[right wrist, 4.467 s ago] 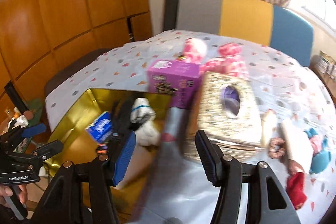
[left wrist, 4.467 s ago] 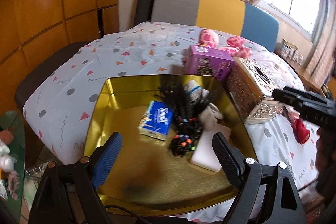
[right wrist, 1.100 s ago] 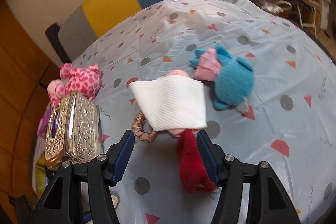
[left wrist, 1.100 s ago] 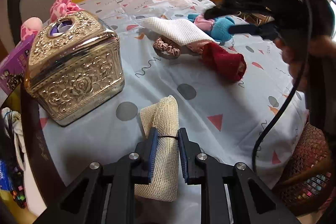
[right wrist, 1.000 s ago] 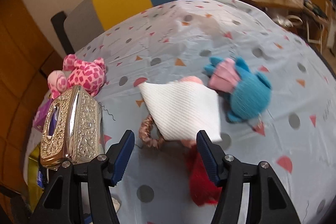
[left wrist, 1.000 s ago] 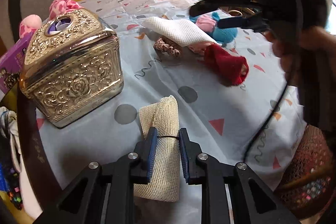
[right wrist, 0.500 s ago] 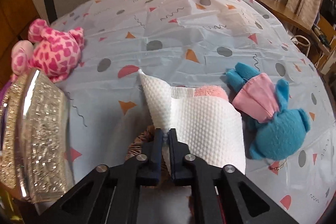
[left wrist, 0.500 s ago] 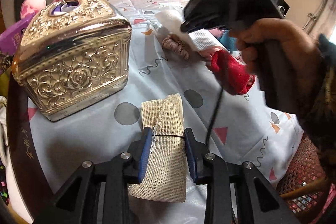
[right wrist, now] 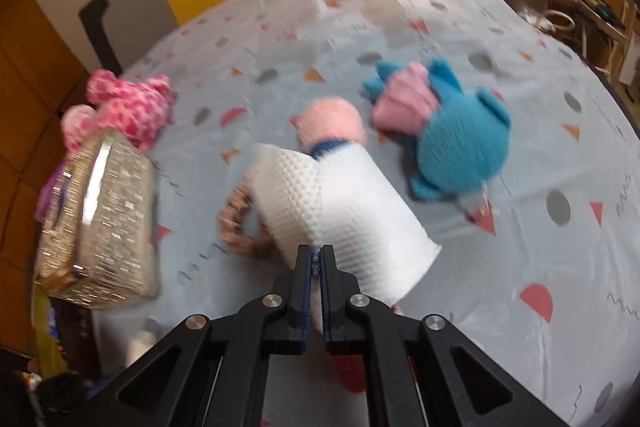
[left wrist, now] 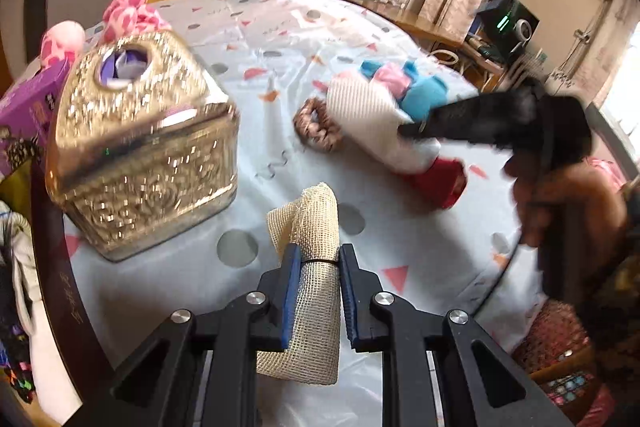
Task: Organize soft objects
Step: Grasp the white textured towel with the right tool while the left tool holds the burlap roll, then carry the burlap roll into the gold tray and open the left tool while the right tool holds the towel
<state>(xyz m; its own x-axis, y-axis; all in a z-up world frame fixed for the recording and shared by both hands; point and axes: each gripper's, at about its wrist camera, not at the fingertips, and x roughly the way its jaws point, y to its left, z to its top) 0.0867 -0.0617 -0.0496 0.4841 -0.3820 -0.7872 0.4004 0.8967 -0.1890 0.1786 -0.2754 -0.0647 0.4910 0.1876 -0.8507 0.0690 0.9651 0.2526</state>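
Clamping the beige mesh roll [left wrist: 312,267] crosswise in the left gripper [left wrist: 316,267], long axis pointing straight ahead over the tablecloth [left wrist: 420,247]. Pinching the white cloth [right wrist: 344,223] by its fold in the right gripper [right wrist: 317,259], draping forward just beside the scrunchie [right wrist: 240,227].

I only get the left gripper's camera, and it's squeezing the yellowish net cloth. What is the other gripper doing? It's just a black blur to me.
Observer: The right gripper is shut on the white towel, pinching a fold near the towel's edge.
Child: Is there anything hiding under the towel?
Observer: Yes, a pink knitted thing with a dark blue band pokes out from behind it.
Child: Is the blue plush toy stuck to the towel?
Observer: No, the blue plush toy lies apart from the towel, with bare tablecloth showing between them.
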